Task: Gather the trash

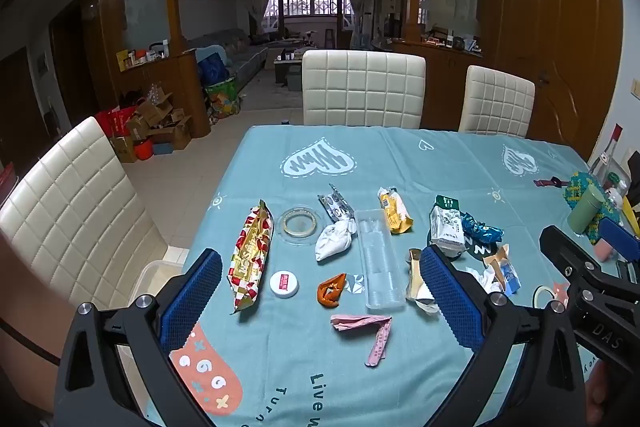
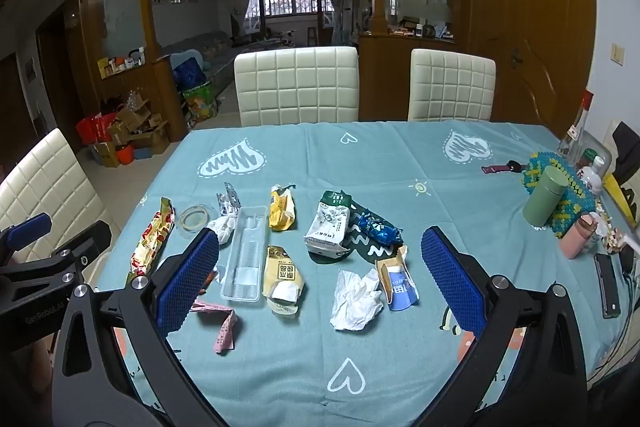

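In the left wrist view, the left gripper (image 1: 320,301) is held above the near part of the table (image 1: 400,155), its blue-padded fingers (image 1: 192,301) spread wide with nothing between them. Framed between the fingers are a pink paper strip (image 1: 366,331), an orange wrapper (image 1: 331,289), a white round lid (image 1: 284,284) and a clear plastic tray (image 1: 378,259). A long red-and-gold snack packet (image 1: 251,255) lies to the left, beside a roll of clear tape (image 1: 298,223), and a crumpled white bag (image 1: 334,243) is seen just left of the tray. The right gripper (image 1: 592,279) is visible at the right edge. In the right wrist view, the right gripper (image 2: 320,277) is likewise spread wide and empty over the table. A crumpled white tissue (image 2: 356,299) is seen between its fingers, touching a torn blue-and-tan packet (image 2: 396,283). A yellow pouch (image 2: 282,277) lies just beside the tray, a white-and-green carton (image 2: 330,225) rests farther back, and a blue foil wrapper (image 2: 378,231) lies to its right. A green flask (image 2: 546,197) stands well apart at the right.
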A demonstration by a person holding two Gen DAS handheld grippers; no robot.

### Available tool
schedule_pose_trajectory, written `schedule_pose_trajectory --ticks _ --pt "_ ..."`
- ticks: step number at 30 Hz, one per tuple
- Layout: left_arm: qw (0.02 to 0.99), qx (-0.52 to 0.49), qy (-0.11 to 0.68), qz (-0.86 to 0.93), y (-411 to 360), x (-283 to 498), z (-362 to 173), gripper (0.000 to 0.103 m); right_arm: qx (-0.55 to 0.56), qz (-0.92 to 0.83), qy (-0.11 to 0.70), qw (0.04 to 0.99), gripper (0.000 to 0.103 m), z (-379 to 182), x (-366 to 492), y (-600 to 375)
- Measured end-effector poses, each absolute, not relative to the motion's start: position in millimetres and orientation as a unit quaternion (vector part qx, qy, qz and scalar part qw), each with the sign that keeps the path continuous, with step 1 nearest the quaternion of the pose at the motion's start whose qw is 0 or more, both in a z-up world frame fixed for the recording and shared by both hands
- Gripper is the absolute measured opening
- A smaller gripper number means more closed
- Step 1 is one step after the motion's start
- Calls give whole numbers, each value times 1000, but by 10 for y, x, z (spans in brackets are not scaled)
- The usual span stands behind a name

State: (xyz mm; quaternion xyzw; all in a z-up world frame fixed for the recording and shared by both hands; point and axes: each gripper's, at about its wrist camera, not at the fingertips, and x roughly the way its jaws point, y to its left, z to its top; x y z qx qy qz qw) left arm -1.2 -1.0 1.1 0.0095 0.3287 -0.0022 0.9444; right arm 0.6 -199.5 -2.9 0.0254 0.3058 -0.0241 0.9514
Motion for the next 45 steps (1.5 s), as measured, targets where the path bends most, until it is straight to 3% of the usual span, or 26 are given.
schedule_pose_trajectory --ticks 45 --pt "944 8 329 -11 -65 9 -54 97 23 -25 308 951 100 -20 -4 -1991"
